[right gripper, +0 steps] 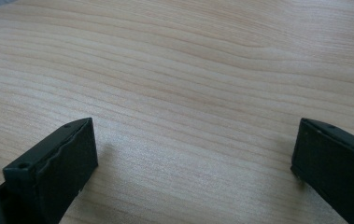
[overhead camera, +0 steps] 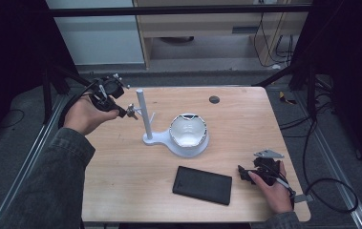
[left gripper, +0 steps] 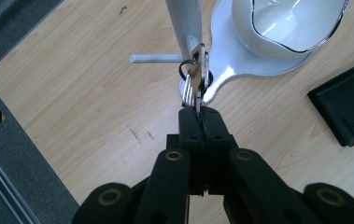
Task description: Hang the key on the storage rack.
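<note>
High view first: we see a pale wooden table (overhead camera: 121, 191) with a white stand (overhead camera: 146, 138) near its middle, made of a tall upright post with short side pegs on a flat base that also cups a glossy white bowl with a dark rim (overhead camera: 188, 130). A flat black rectangular wallet (overhead camera: 202, 185) lies nearer us, well apart from the stand. Our left tool (overhead camera: 130, 112) is raised beside the post, its jaws pressed together on a small bunch of silver keys on a dark ring (left gripper: 195, 77). From the left gripper view, the keys hang just in front of the post, close to a thin white peg (left gripper: 155, 58). Our right tool (overhead camera: 243, 173) rests low at the table's right, jaws spread wide over bare wood, holding nothing.

We judge the step to be hanging the keys on a peg. Doing it well means lining the ring's opening with the peg tip, sliding it fully on, then releasing gently so the light stand does not tip
</note>
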`<state>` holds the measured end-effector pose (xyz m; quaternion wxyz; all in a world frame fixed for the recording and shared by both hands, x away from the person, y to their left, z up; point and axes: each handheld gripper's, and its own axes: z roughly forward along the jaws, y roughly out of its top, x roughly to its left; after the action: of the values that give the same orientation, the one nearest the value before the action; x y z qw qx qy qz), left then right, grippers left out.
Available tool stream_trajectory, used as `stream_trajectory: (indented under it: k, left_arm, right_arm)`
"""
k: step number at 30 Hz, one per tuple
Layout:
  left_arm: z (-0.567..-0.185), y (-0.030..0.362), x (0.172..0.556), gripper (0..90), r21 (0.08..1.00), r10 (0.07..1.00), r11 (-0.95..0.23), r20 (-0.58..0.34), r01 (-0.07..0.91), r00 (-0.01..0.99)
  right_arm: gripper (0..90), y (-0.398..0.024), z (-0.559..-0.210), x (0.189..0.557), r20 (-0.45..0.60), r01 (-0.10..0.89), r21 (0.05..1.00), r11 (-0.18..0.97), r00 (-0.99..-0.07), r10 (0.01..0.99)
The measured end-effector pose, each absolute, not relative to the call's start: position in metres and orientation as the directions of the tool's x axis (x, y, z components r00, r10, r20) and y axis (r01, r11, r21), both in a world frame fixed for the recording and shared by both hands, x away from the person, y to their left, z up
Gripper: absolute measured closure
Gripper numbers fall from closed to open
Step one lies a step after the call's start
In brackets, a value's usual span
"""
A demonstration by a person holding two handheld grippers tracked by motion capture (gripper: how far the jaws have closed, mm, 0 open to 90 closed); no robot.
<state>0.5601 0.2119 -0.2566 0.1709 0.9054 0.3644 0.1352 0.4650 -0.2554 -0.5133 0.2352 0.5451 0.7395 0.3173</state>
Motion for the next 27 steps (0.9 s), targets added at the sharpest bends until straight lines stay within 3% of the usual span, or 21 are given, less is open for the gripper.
stream_trajectory:
  k: [9,15,19,27]
  left_arm:
    - [-0.260,0.212,0.562,88.7,0.383,0.704,-0.686,0.136,0.619,0.697]
    - [-0.269,0.212,0.563,87.9,0.419,0.715,-0.668,0.132,0.615,0.687]
    - [-0.272,0.220,0.556,80.9,0.484,0.719,-0.649,0.139,0.587,0.681]
    - [-0.287,0.234,0.527,56.8,0.590,0.709,-0.641,0.208,0.492,0.674]
  right_arm:
    - [0.3,-0.255,-0.513,0.465,-0.006,0.657,0.724,0.210,-0.299,0.954]
    - [0.3,-0.255,-0.513,0.465,-0.008,0.658,0.722,0.214,-0.301,0.954]
    - [0.3,-0.255,-0.513,0.465,-0.008,0.658,0.722,0.214,-0.302,0.953]
    - [0.3,-0.255,-0.513,0.465,-0.007,0.658,0.722,0.213,-0.302,0.953]
